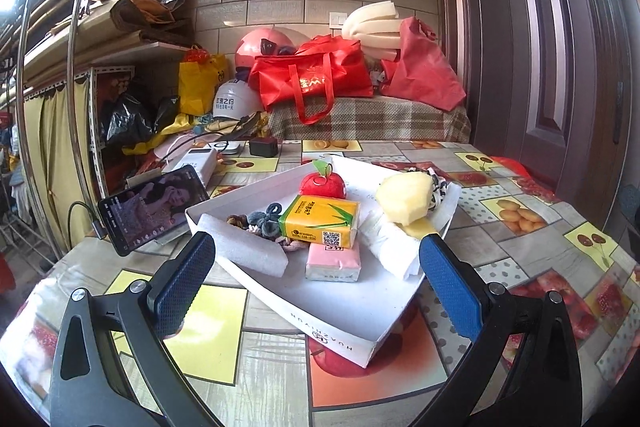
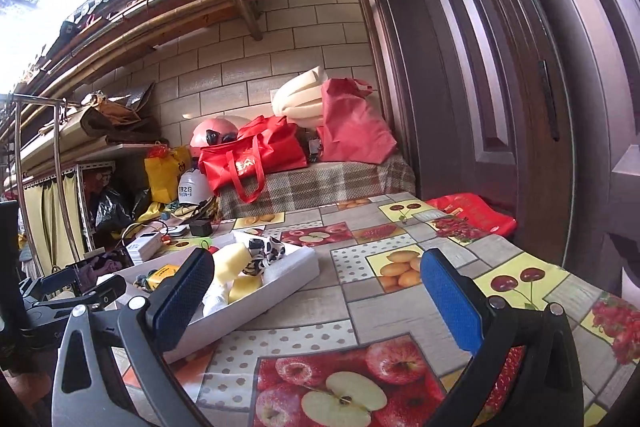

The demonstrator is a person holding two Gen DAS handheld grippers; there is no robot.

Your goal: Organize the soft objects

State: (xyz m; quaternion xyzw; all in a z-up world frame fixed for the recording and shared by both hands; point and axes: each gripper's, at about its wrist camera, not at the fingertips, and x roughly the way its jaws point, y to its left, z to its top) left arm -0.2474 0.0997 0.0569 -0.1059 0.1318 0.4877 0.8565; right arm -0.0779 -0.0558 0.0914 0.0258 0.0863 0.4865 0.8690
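A white cardboard tray sits on the fruit-print table. In it lie a red plush apple, a yellow tissue pack on a pink tissue pack, dark hair ties, a white foam block, a yellow sponge and a black-and-white cloth. My left gripper is open and empty above the tray's near side. My right gripper is open and empty over the table, right of the tray; the sponge and cloth show there.
A phone leans on a stand left of the tray, with a white power bank and black charger behind. A plaid bench with red bags stands beyond the table. A brown door is at right. A red bag lies by the table's far right edge.
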